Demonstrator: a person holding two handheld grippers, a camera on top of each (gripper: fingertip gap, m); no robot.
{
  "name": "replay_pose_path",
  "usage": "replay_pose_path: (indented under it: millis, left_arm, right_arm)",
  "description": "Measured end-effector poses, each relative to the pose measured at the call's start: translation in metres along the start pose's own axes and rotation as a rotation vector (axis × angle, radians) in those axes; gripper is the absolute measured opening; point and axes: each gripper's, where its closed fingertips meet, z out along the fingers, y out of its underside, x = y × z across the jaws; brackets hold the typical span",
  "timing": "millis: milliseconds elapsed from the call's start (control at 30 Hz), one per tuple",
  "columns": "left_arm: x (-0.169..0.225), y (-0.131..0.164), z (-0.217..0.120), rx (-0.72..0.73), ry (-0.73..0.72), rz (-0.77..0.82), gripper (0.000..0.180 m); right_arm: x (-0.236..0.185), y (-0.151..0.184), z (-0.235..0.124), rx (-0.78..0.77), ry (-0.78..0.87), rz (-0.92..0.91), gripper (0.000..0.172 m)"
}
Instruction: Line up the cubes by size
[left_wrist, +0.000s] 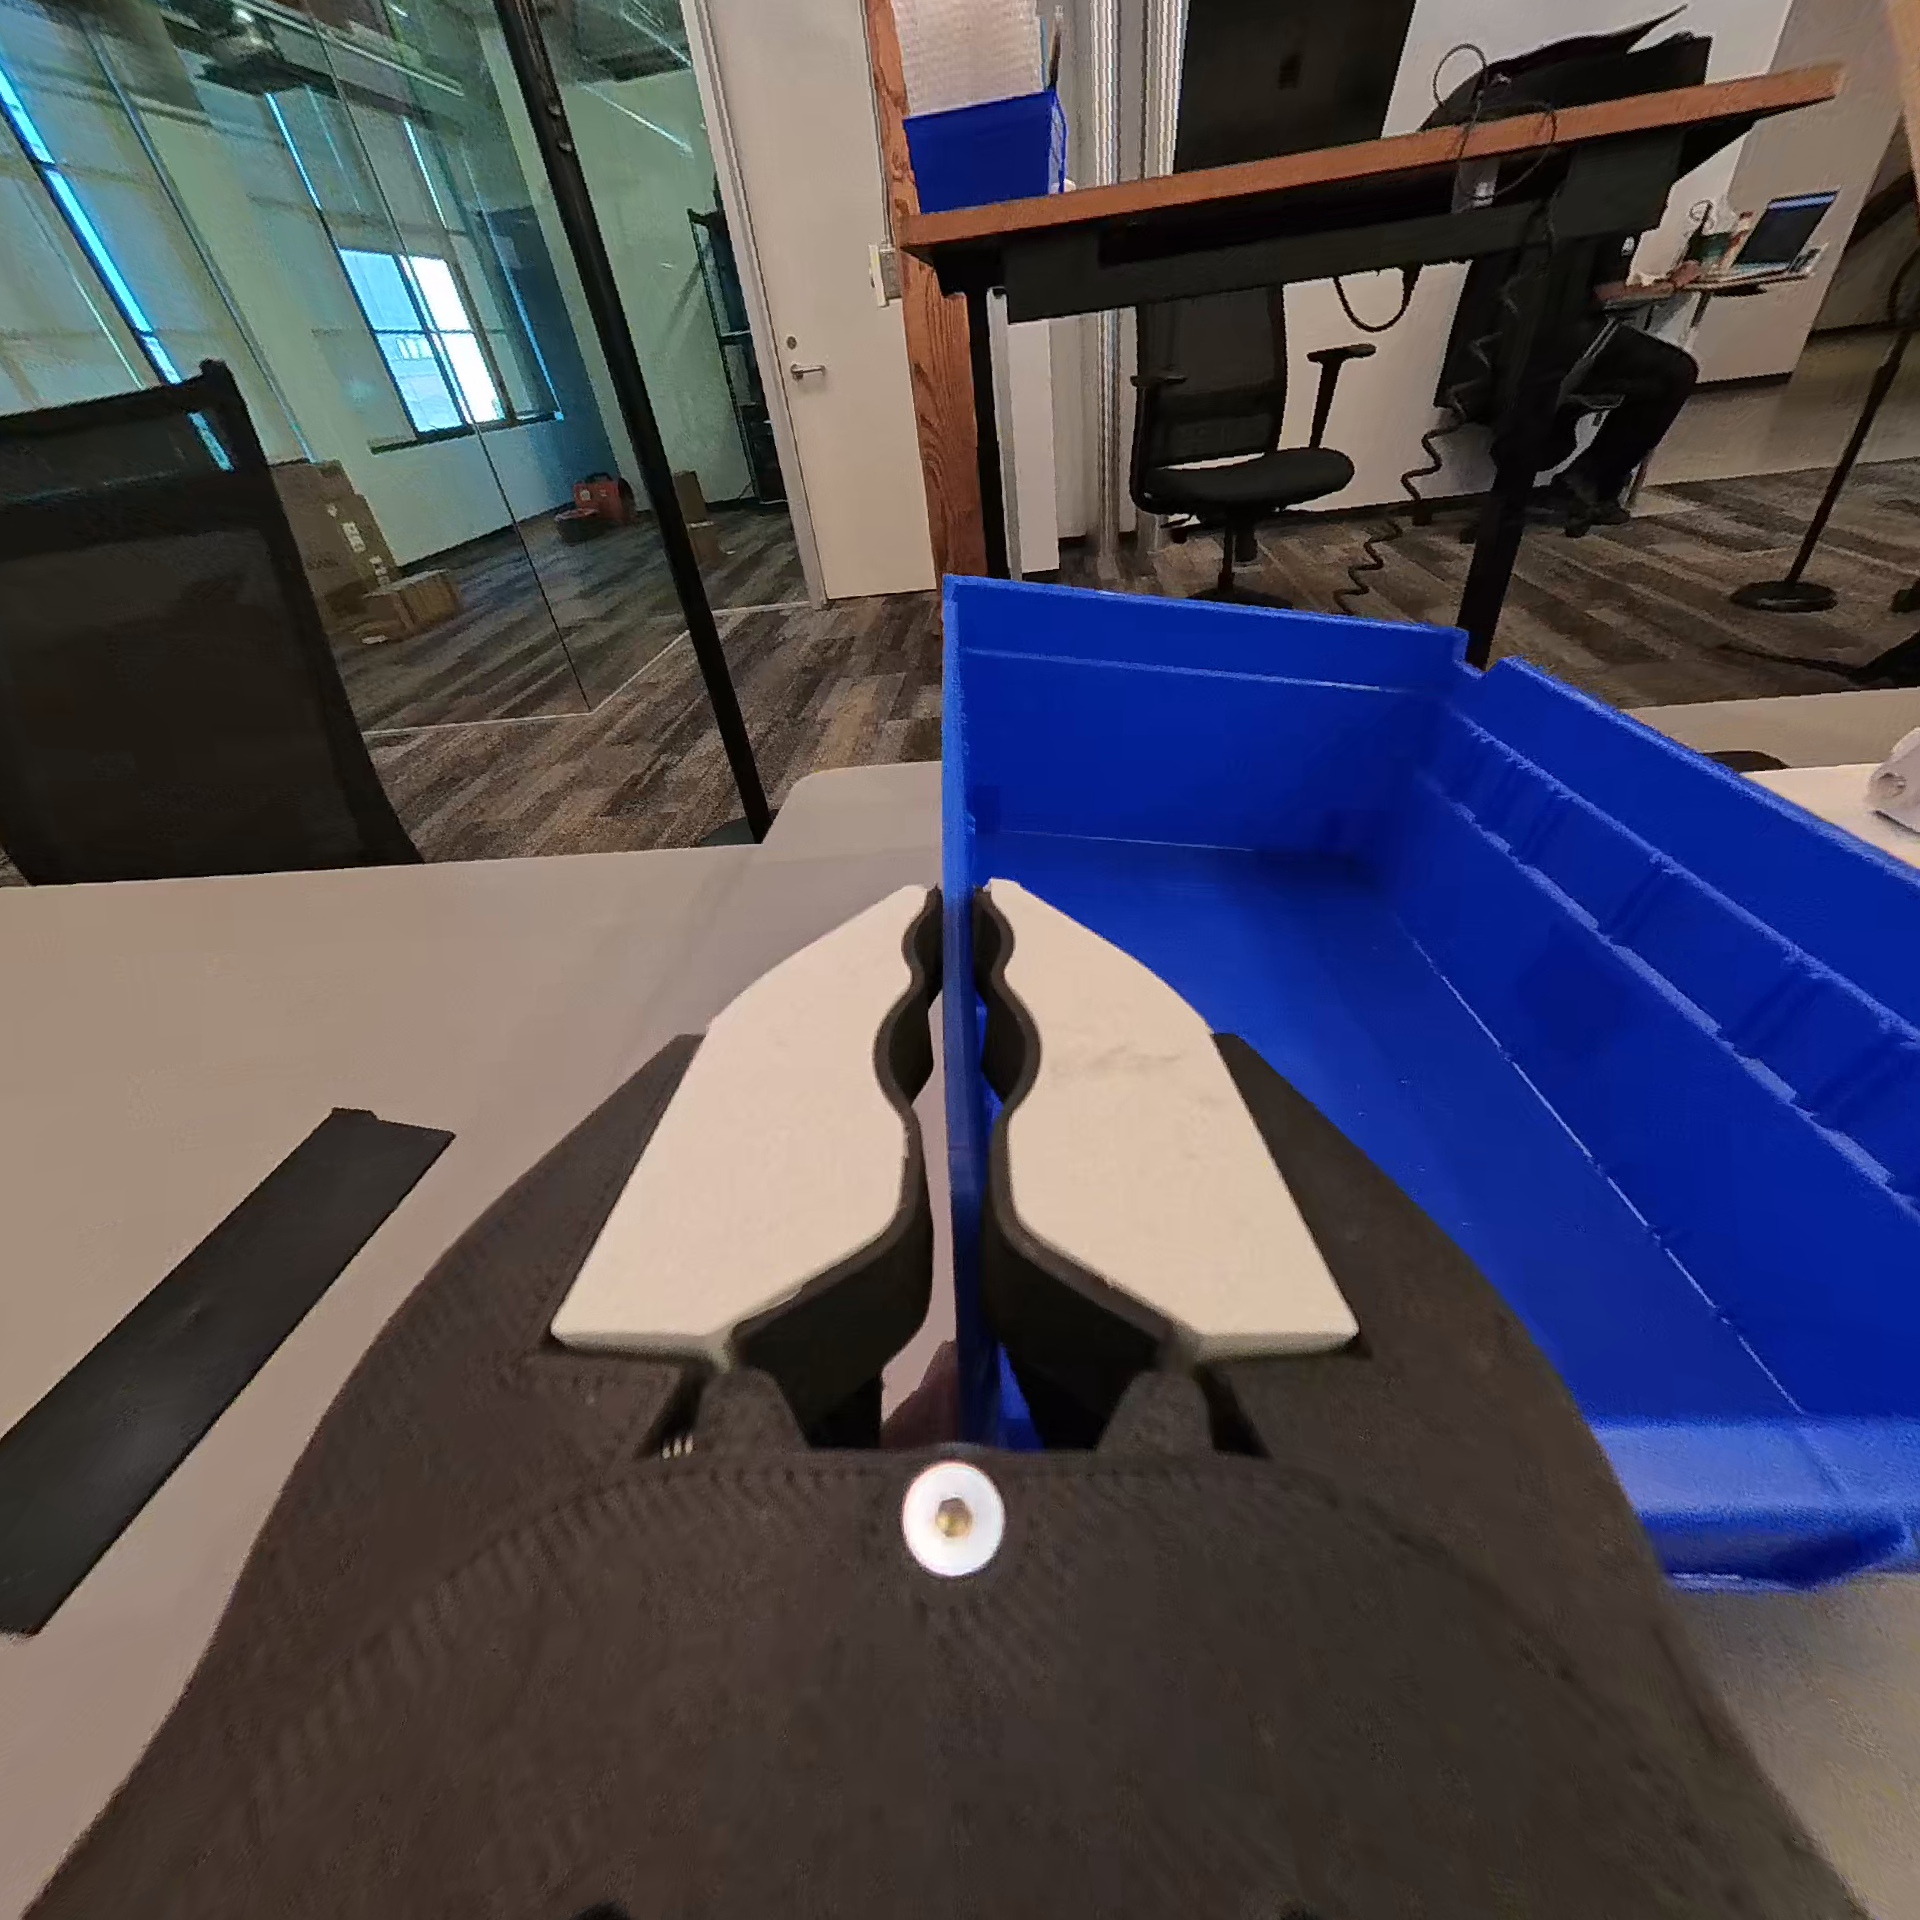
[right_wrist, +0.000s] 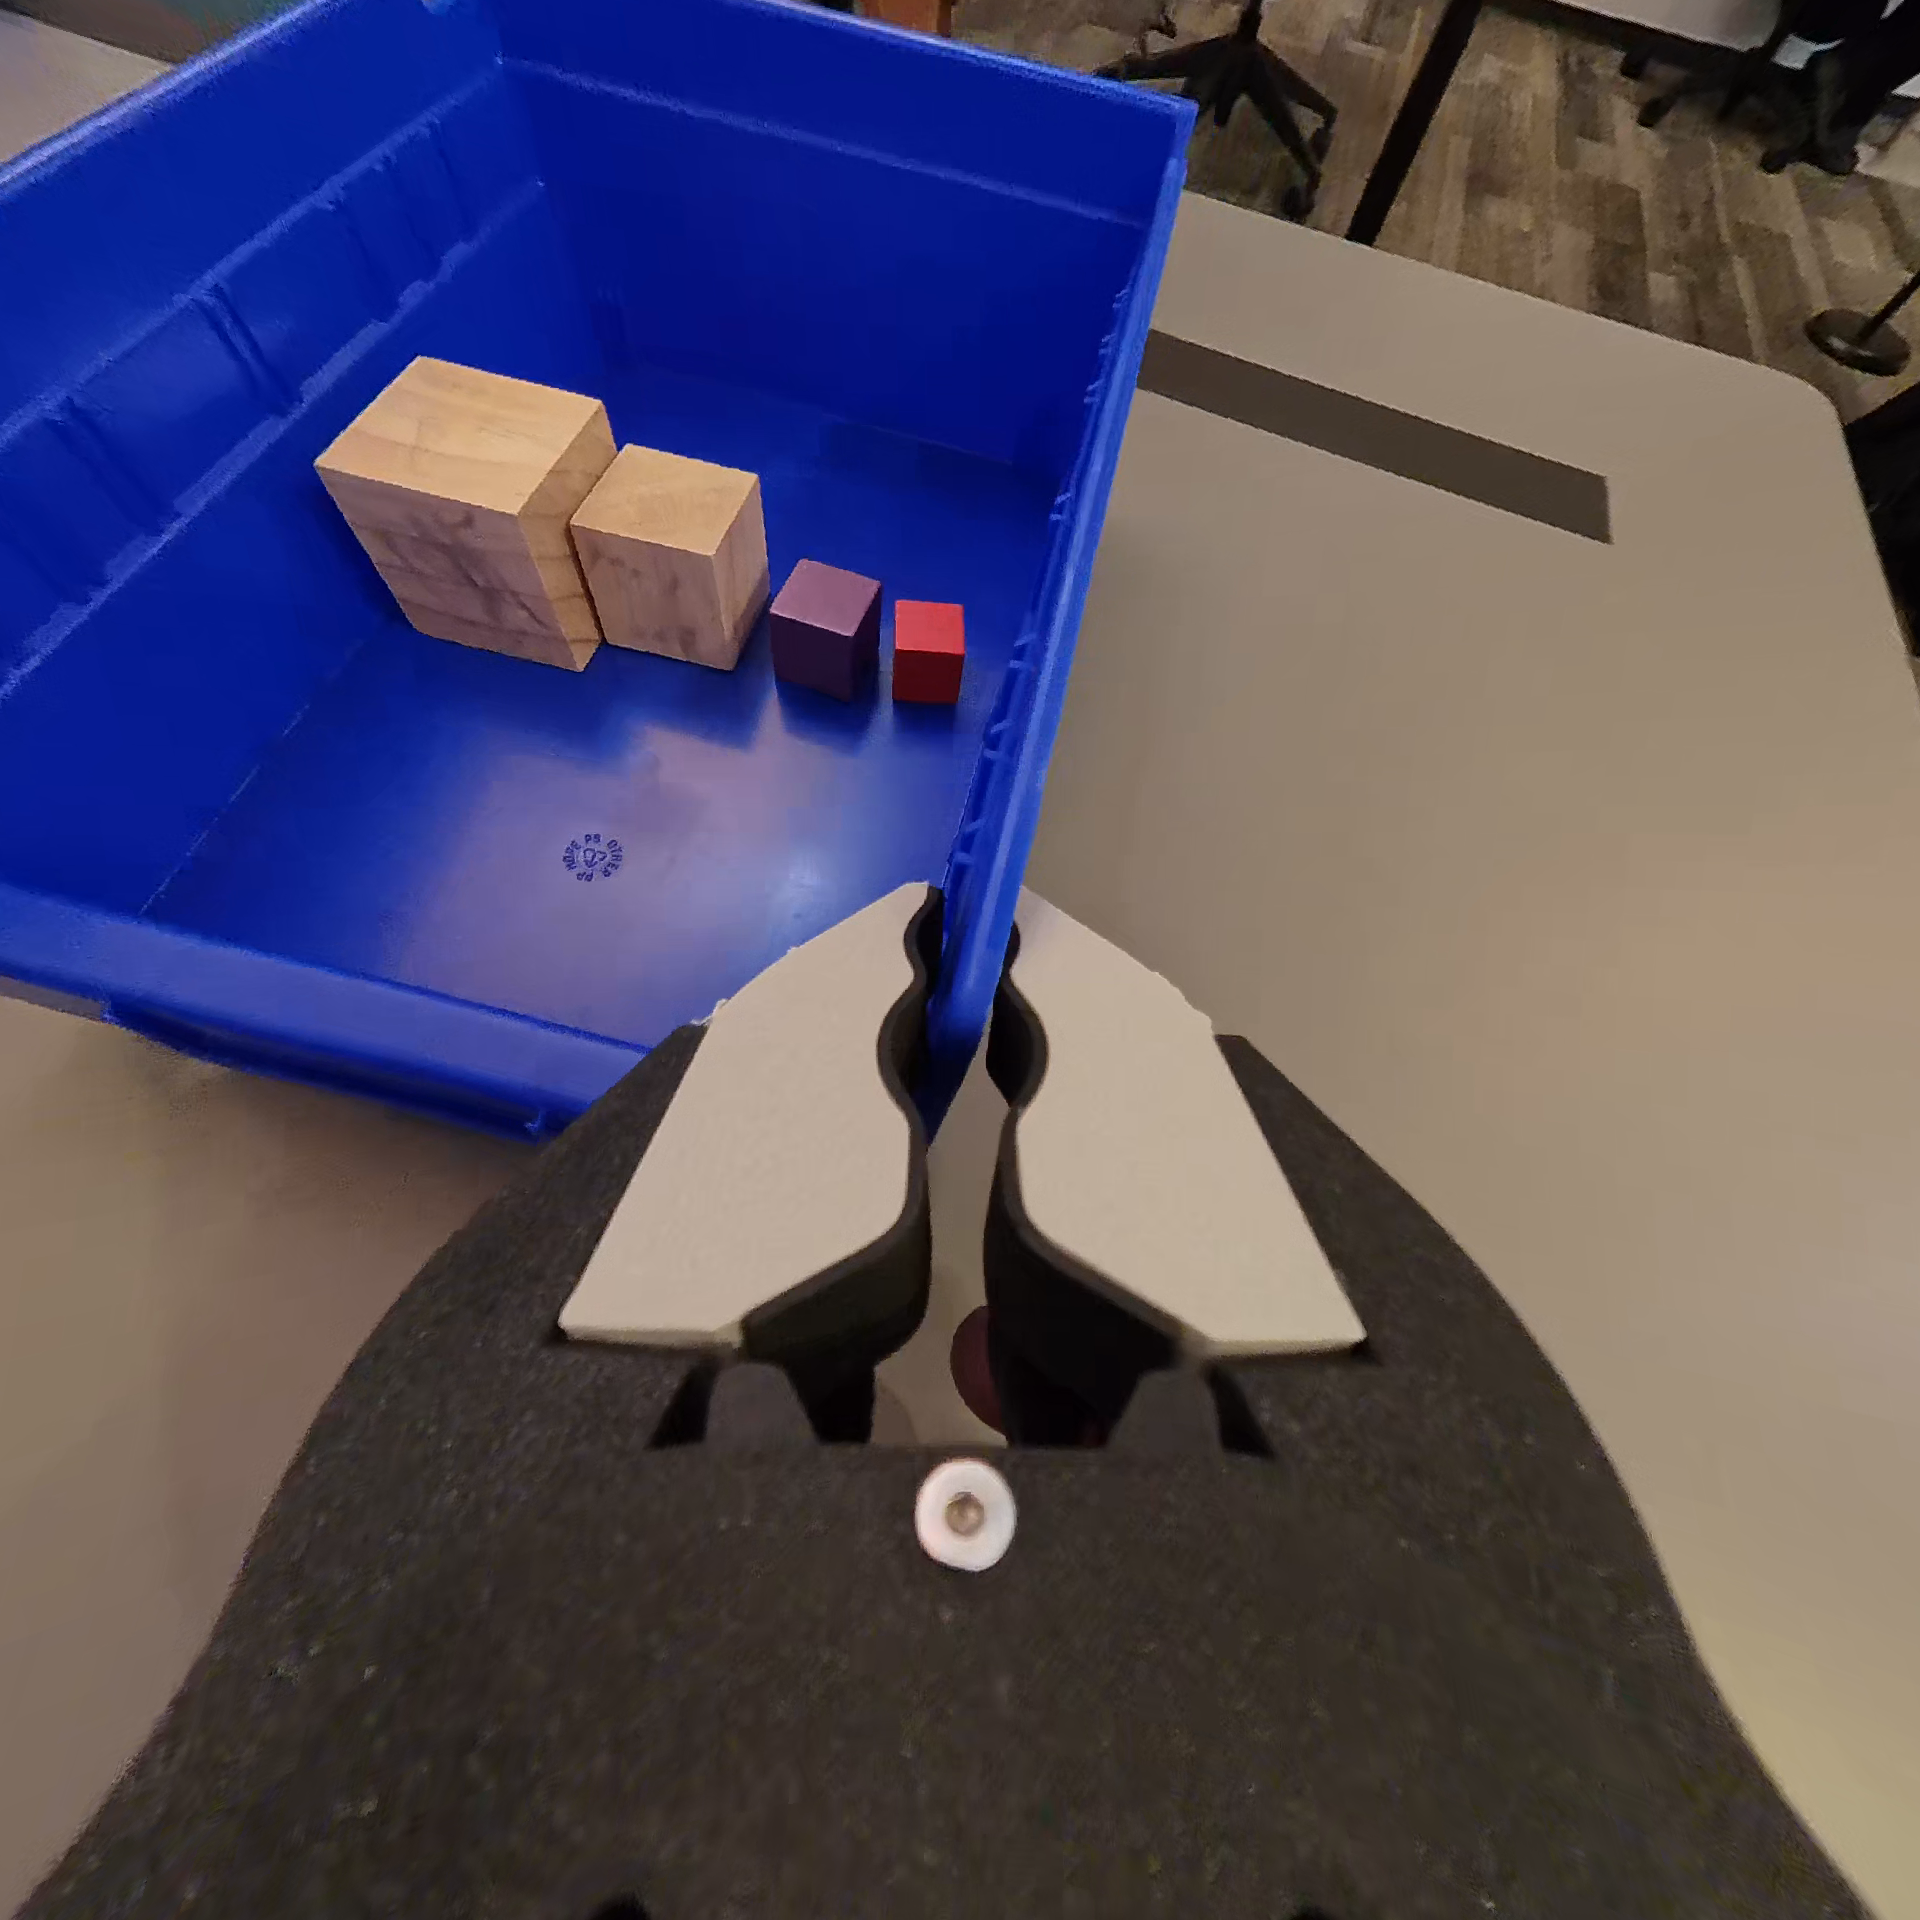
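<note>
Four cubes (right_wrist: 665, 540) run biggest to smallest toward the blue bin (right_wrist: 260, 675) wall clamped by the right gripper (right_wrist: 961, 935); left gripper (left_wrist: 956, 914) pinches the opposite wall.

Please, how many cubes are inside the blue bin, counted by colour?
In the blue bin:
Plain wood: 2, a large cube and a medium cube
Purple: 1, the purple cube
Red: 1, the red cube
Total: 4
</note>
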Motion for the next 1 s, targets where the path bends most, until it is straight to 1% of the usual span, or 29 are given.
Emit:
replay_pose_path:
  millis: [233, 400, 733, 833, 1000]
  left_arm:
    - [-0.014, -0.001, -0.005, 0.02, -0.038, -0.033, 0.004]
    - [-0.024, 0.002, -0.015, 0.037, -0.081, -0.092, 0.004]
    - [-0.04, -0.001, -0.03, 0.074, -0.112, -0.157, 0.004]
    - [-0.042, 0.002, -0.03, 0.071, -0.111, -0.178, 0.004]
    - [-0.034, -0.001, -0.028, 0.072, -0.101, -0.155, 0.004]
  right_arm:
    - [-0.031, -0.001, -0.005, 0.002, -0.043, -0.027, 0.006]
    - [-0.047, -0.002, -0.006, 0.007, -0.061, -0.038, 0.005]
    - [-0.083, -0.012, 0.002, 0.028, -0.108, -0.065, 0.005]
    - [-0.095, -0.016, 0.005, 0.034, -0.123, -0.076, 0.005]
    - [-0.112, -0.022, 0.012, 0.04, -0.153, -0.097, 0.005]
